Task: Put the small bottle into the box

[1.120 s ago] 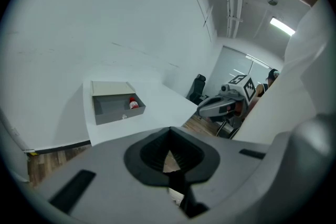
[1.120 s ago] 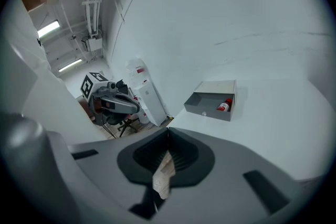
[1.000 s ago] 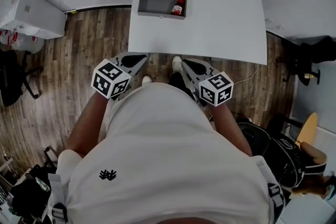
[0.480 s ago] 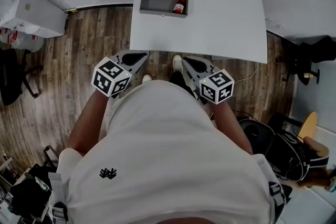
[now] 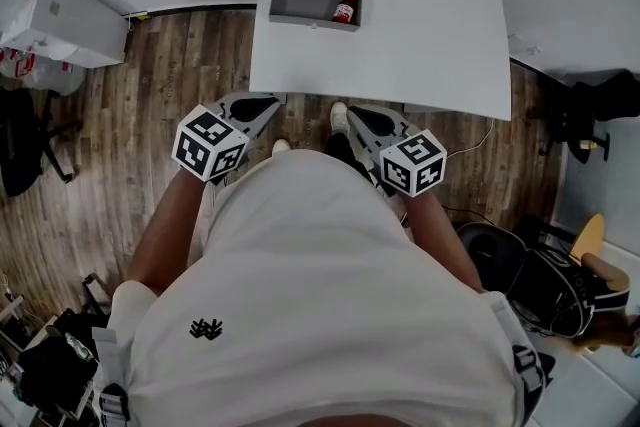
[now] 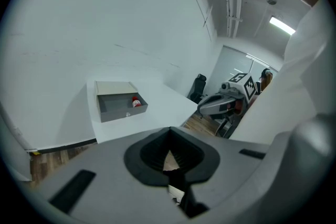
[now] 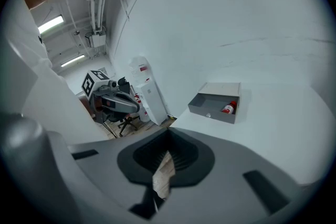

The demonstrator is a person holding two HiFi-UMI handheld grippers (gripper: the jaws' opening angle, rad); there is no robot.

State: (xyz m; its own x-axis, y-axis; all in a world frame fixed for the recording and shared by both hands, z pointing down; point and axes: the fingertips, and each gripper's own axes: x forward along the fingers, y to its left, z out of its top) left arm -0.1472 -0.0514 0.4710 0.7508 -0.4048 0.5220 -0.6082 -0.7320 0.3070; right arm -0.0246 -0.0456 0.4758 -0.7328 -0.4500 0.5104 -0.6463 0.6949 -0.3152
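In the head view, the person stands back from the white table (image 5: 430, 35), and both tools are held low near the body. The left gripper (image 5: 258, 107) and the right gripper (image 5: 365, 123) point forward at the table's near edge. The grey box (image 5: 312, 20) sits at the far side of the table, and the small bottle (image 5: 346, 8) is already inside it, at the right end. The bottle is straight ahead and well apart from both tools, a little nearer to the right one. In the left gripper view, the left gripper (image 6: 169, 159) has its jaws pressed together with nothing between them. The box (image 6: 122, 110) with the bottle (image 6: 136, 102) is far ahead and a little to the left. In the right gripper view, the right gripper (image 7: 165, 165) has its jaws closed to a thin slit and is also empty. The box (image 7: 212, 112) is ahead to the right, and the bottle (image 7: 228, 108) seems to lie on its side, with its red cap toward the back wall. To my judgement, the task looks finished; any further reach would go forward, more easily with the right gripper.
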